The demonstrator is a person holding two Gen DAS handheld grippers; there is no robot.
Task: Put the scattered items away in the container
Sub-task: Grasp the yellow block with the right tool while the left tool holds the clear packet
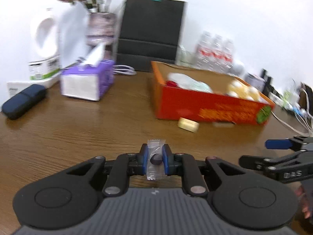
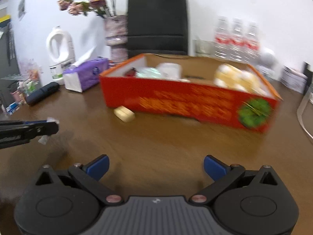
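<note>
Candy (image 1: 155, 159) sits pinched in your left gripper (image 1: 155, 157), well short of the box (image 1: 205, 105). Carry it over the box rim before releasing. Right gripper (image 2: 155, 167) is wide open, empty.

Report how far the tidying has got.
Done: several items already lie in the red box. In hand: the left gripper is shut on a clear-wrapped candy. Left: a pale yellow block on the table beside the box; the right gripper is open, holding nothing.

Black hand-held gripper (image 1: 156, 159), blue finger pads (image 1: 165, 157), silver pivot screws, ribbed grey body
</note>
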